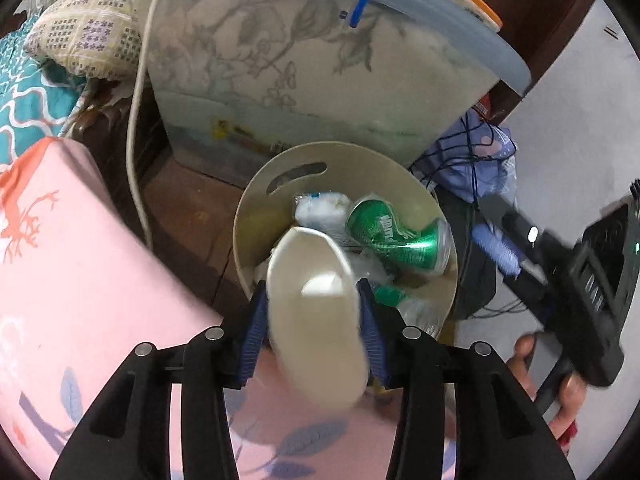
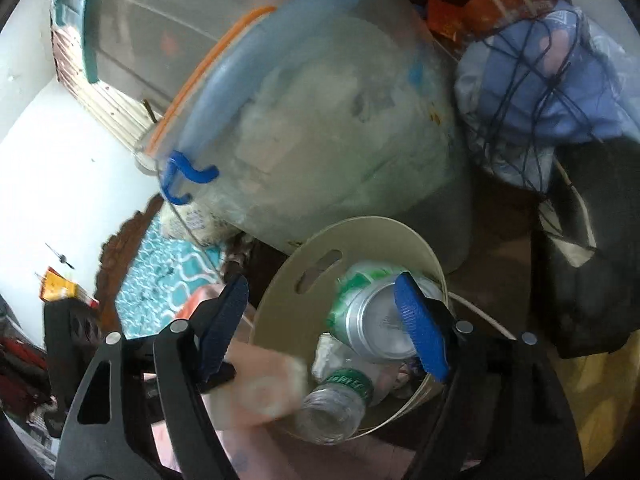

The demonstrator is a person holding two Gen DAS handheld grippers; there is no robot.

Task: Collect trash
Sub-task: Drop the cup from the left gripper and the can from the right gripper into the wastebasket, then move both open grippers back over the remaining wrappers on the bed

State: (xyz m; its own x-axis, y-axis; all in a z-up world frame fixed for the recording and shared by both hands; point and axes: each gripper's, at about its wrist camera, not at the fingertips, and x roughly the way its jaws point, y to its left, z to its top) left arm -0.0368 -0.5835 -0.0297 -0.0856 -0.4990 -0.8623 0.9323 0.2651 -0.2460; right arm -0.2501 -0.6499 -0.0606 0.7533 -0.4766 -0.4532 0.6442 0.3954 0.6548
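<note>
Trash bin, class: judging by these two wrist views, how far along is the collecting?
Done: the bin already holds a green can and a plastic bottle. In hand: a white cup sits between the left gripper jaws above the bin. Left: dropping it; no other loose trash shows.

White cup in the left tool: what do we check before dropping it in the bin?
1. White cup between the left tool fingers: ok.
2. Pads pressing on the cup: cannot tell, it is blurred.
3. Cup over the bin mouth: cannot tell, it hangs at the near rim.
4. Room left beside the green can and bottle: probably ok, though crowded.
5. Right tool open and empty: ok.
</note>
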